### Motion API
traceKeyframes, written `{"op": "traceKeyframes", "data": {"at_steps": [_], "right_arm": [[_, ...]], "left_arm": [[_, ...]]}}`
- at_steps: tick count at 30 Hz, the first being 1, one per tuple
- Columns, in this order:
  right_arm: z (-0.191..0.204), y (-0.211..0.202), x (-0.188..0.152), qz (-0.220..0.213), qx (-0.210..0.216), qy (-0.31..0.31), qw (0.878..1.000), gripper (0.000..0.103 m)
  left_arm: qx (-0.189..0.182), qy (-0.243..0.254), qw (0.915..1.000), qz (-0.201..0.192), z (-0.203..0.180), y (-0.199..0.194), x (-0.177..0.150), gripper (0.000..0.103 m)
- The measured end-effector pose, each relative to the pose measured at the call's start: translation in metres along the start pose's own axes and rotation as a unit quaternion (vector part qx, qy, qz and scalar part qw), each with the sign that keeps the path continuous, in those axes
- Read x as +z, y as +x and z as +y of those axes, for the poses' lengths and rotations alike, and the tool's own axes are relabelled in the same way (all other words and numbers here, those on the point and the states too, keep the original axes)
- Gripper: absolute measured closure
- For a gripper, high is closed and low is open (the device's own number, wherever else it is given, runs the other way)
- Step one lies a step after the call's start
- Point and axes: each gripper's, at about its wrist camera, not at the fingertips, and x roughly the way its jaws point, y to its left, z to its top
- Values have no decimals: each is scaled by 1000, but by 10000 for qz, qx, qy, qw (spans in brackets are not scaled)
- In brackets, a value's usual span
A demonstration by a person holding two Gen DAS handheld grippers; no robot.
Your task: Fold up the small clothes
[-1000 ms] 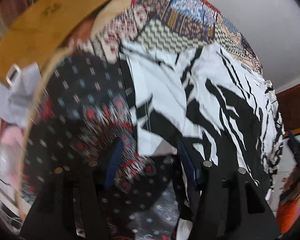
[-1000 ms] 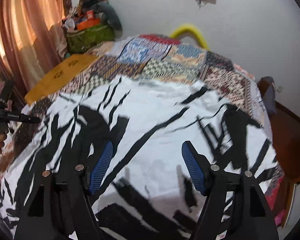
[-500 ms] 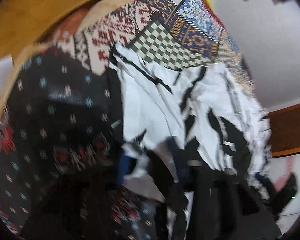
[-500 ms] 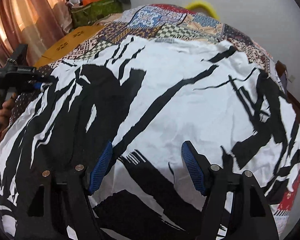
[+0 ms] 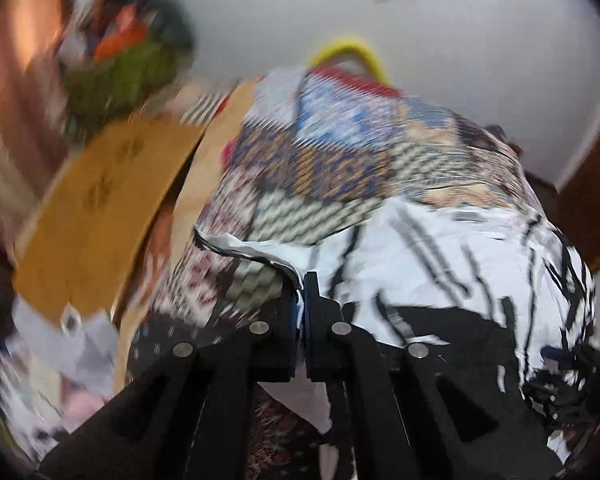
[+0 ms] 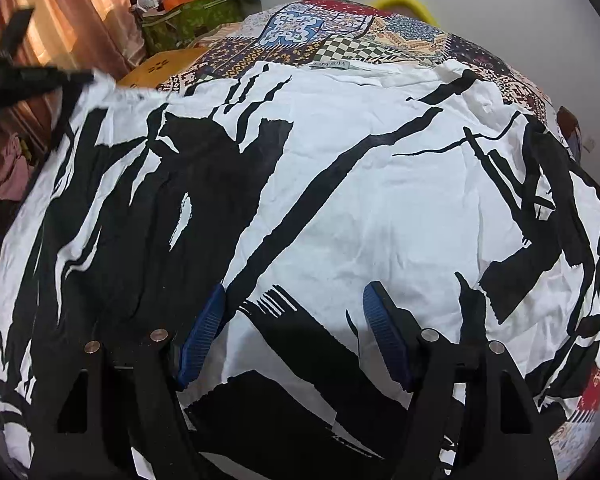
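Note:
A white garment with black streaks (image 6: 360,184) lies spread over a patchwork bedspread (image 6: 300,28). My left gripper (image 5: 300,284) is shut on the garment's (image 5: 440,248) left edge, with white cloth pinched between the pads and raised off the bed. The right wrist view shows that left gripper (image 6: 86,76) at the upper left, holding the lifted corner. My right gripper (image 6: 295,286) hovers open just above the near middle of the garment, blue pads wide apart with nothing gripped.
A yellow-brown mat (image 5: 100,200) lies along the bed's left side. A green bag (image 6: 196,12) piled with things stands at the far left by a pink curtain (image 6: 80,12). A yellow hoop (image 6: 404,0) leans on the wall behind the bed.
My left gripper closed on the garment's left edge and rose with it, tilting its view up toward the wall. The right gripper sank closer to the cloth, then held still.

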Motion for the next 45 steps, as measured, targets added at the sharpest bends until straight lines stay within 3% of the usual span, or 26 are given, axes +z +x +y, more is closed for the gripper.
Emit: {"op": "traceKeyframes", "data": {"at_steps": [4, 9, 12, 15, 18, 20, 23, 27, 33, 40, 41, 43, 45], "right_arm": [[-1, -4, 0, -17, 47, 47, 10000, 35], [-3, -18, -1, -127, -3, 44, 9999, 35], [-4, -28, -2, -207, -34, 58, 9998, 35], [-5, -38, 2, -289, -22, 100, 9995, 35], [-2, -44, 11, -387, -6, 67, 9992, 35], [4, -45, 20, -455, 28, 15, 9990, 35], [17, -42, 36, -522, 144, -58, 9985, 35], [35, -24, 60, -510, 264, -147, 9982, 35], [54, 18, 105, -428, 432, -213, 9979, 35], [55, 71, 155, -301, 422, -122, 9986, 35], [53, 79, 159, -242, 433, -82, 9987, 36], [52, 97, 163, -49, 450, -26, 9990, 49], [52, 104, 163, -22, 439, -51, 9990, 65]], "left_arm": [[-235, 662, 9975, 96, -54, 0, 2, 101], [-509, 1182, 9882, 829, -103, 41, -35, 101], [-720, 1093, 9812, 1418, -111, 68, -62, 101], [-759, 816, 9789, 1710, -105, 80, -71, 98], [-923, 604, 9801, 1652, -90, 66, -63, 84], [-928, 502, 9844, 1409, -75, 49, -57, 68], [-860, 379, 9912, 932, -50, 23, -47, 53], [-601, 185, 9963, 588, -17, 13, -40, 51], [-361, 116, 9953, 896, 8, 54, -46, 51], [-611, 144, 9917, 1120, 5, 102, -44, 51], [-693, 104, 9910, 1140, 3, 106, -44, 51], [-808, 61, 9895, 1196, -1, 115, -44, 51], [-778, 151, 9897, 1193, -6, 120, -45, 50]]}}
